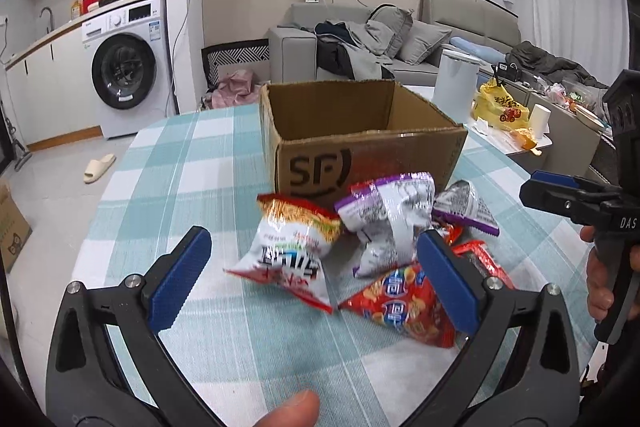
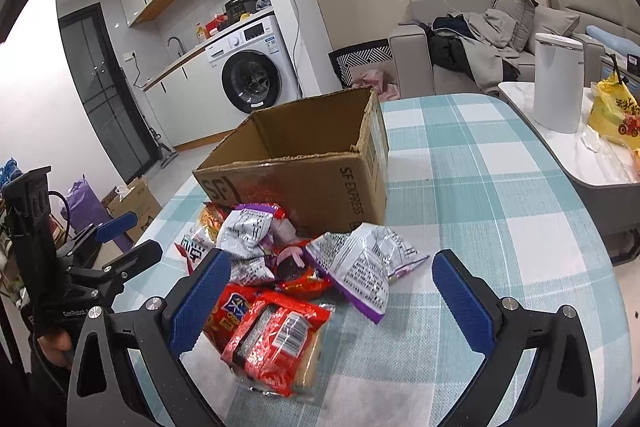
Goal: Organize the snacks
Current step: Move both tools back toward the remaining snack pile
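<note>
Both sets of blue ribbed fingers are spread wide and pinch nothing. The left gripper (image 1: 316, 279) hovers over the crinkly white-and-red foil snack bag (image 1: 294, 253), which lies between its pads without touching either, while its right pad overlaps the red glossy chip packet (image 1: 400, 307) in the picture; whether they touch cannot be told. The right gripper (image 2: 332, 297) frames the red clear-windowed wrapper of biscuits (image 2: 280, 341) and the silver-and-purple crumpled pouch (image 2: 360, 267), clear of both. The snacks sit heaped together on the teal-and-white checked tablecloth (image 2: 500, 207), just in front of the open brown cardboard shipping box (image 1: 352, 139), which looks empty as far as its inside shows. The likely trouble is the pile itself: the packets overlap, so closing on one could catch a neighbour's edge and drag it along, or slippery puffed foil could squirt out of the pads. Both grippers also crowd the same small heap and might knock together.
</note>
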Action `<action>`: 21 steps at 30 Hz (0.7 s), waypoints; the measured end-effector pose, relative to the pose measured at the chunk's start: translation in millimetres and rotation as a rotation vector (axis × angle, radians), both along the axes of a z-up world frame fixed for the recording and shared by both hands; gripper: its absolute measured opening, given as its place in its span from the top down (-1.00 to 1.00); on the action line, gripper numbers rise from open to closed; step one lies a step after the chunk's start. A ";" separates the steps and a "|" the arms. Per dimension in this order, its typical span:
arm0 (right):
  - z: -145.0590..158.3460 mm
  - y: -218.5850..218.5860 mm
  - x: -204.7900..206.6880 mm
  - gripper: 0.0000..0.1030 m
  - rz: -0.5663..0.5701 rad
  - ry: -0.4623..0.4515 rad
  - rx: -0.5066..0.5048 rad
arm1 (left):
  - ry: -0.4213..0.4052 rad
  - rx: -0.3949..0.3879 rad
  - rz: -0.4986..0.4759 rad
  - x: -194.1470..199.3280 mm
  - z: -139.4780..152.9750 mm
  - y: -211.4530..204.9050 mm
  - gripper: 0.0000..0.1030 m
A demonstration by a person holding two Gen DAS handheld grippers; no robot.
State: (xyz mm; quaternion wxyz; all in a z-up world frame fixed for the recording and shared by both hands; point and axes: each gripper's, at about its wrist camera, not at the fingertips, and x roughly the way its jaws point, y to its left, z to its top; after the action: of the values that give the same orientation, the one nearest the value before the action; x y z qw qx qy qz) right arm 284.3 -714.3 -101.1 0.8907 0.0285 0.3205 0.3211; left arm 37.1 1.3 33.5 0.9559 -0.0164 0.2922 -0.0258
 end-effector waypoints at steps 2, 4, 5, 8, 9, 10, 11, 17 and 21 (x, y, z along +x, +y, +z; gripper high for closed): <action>-3.2 1.7 -4.3 -0.99 0.007 0.008 -0.011 | 0.015 -0.015 0.002 1.8 -2.0 2.2 -0.99; -6.3 5.2 -6.4 -0.99 0.014 0.013 -0.029 | 0.031 -0.024 0.000 2.0 -4.7 2.8 -0.99; -8.2 7.7 -7.9 -0.99 0.019 0.013 -0.042 | 0.038 -0.020 -0.001 1.4 -6.6 2.1 -0.99; -13.7 14.1 -11.0 -0.99 0.030 0.019 -0.069 | 0.043 -0.006 -0.012 3.9 -9.1 -0.7 -0.99; -15.7 16.1 -10.9 -0.99 0.035 0.023 -0.075 | 0.044 -0.005 -0.017 2.8 -10.4 -1.9 -0.99; -17.9 17.8 -11.4 -0.99 0.040 0.029 -0.083 | 0.045 -0.006 -0.021 2.3 -11.5 -2.9 -0.99; -20.0 20.2 -12.5 -0.99 0.047 0.034 -0.093 | 0.047 -0.006 -0.025 1.5 -12.8 -4.2 -0.99; -24.8 29.1 -15.7 -0.99 0.065 0.043 -0.140 | 0.064 -0.007 -0.037 1.3 -18.5 -8.4 -0.99; -30.4 34.6 -15.0 -0.99 0.071 0.066 -0.156 | 0.085 -0.021 -0.039 1.8 -23.8 -9.1 -0.99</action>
State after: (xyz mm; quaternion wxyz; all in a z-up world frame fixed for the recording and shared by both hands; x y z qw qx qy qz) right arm 269.3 -679.7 -131.5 0.8671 -0.0419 0.3746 0.3256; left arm 38.9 -7.8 9.7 0.9417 -0.0217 0.3324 -0.0469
